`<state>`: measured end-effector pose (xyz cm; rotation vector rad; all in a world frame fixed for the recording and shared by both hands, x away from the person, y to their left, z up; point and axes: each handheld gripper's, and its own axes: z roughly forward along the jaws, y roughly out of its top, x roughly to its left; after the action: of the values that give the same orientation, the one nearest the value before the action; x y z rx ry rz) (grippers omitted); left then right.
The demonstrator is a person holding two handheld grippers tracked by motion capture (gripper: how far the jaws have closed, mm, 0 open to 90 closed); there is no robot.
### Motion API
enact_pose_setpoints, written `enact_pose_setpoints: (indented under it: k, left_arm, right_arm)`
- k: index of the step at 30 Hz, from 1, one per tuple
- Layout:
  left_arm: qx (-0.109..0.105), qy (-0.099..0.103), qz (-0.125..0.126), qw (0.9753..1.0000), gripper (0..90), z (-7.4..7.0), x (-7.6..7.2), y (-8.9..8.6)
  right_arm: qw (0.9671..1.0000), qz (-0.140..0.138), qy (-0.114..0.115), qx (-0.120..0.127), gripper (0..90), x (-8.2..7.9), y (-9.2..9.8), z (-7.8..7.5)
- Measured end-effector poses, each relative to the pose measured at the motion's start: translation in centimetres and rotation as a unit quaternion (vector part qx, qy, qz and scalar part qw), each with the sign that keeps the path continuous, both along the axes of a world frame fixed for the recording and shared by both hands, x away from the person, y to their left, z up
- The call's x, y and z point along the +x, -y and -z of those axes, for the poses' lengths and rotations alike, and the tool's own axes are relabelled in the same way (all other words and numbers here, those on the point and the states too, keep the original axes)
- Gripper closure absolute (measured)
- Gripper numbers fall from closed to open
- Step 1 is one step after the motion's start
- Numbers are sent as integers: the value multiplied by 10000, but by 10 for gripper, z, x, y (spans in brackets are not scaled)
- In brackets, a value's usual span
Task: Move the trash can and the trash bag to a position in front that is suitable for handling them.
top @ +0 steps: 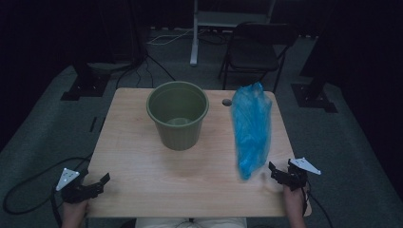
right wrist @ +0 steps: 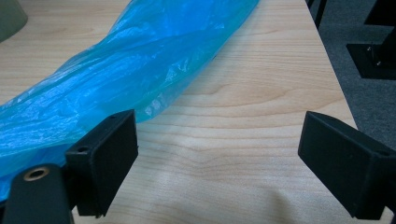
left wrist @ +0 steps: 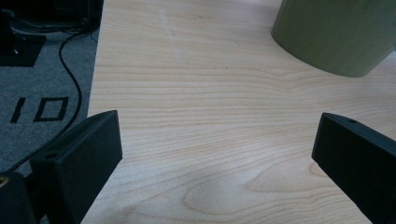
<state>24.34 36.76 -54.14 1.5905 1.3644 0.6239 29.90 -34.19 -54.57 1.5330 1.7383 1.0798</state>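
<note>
High view: the left gripper and right gripper rest at the near corners of the wooden surface, fingers spread and empty. A blue plastic bag lies right, a green bucket stands far centre.

Left gripper view: bucket far right.

Right gripper view: bag just beside the left finger.

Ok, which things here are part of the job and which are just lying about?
Part of the job:
blue plastic bag
green bin
right hand-held gripper, open beside the bag
left hand-held gripper, open

Just lying about:
folding chair
floor cables
</note>
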Motion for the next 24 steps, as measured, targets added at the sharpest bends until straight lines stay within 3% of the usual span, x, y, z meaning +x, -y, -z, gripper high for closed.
enact_pose_setpoints:
  k: [24]
  left_arm:
    - [84,-183,32,9998,22,-3,13,10]
  right_arm:
    - [9999,19,6,139,115,5,-1,-1]
